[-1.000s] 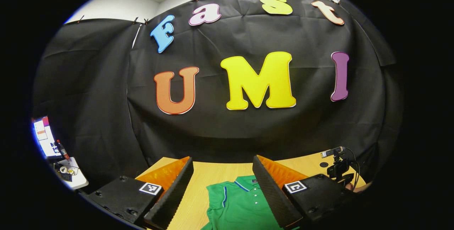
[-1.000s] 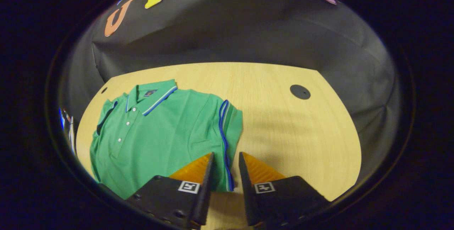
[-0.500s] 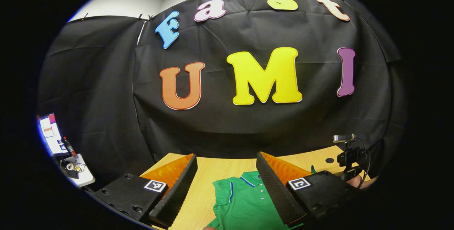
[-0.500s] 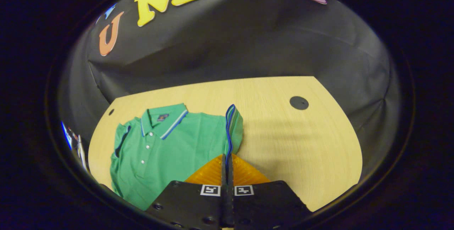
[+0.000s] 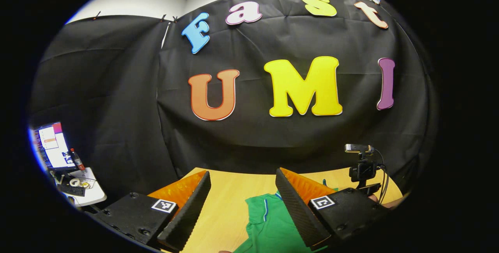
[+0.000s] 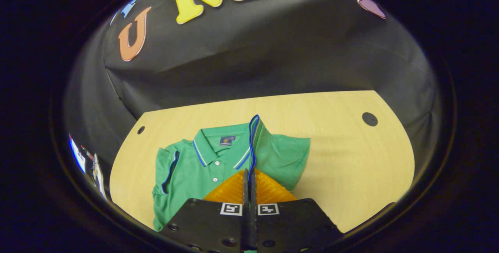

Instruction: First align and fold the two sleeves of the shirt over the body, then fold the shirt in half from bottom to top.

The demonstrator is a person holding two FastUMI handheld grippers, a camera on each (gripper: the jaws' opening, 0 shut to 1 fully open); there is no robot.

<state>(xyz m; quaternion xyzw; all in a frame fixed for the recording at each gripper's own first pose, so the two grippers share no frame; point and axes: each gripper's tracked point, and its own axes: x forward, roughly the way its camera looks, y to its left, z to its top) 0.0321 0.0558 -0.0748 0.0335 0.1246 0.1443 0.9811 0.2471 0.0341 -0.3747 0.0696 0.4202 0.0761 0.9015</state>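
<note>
Polo shirt [image 6: 187, 175], green with blue trim, lies flat on the tabletop [image 6: 351, 167], collar toward its far edge. Right tongs [image 6: 249, 173] are pinched closed on the blue-edged sleeve cuff [image 6: 252, 136], lifted over the chest. Left tongs [image 5: 239, 190] hang wide open, holding nothing. Soft, light knit; it should drape, so gripping hems and cuffs looks wisest.

right claw [image 6: 249, 173] closed on sleeve [image 6: 252, 136], carried it over shirt [image 6: 187, 171].
</note>
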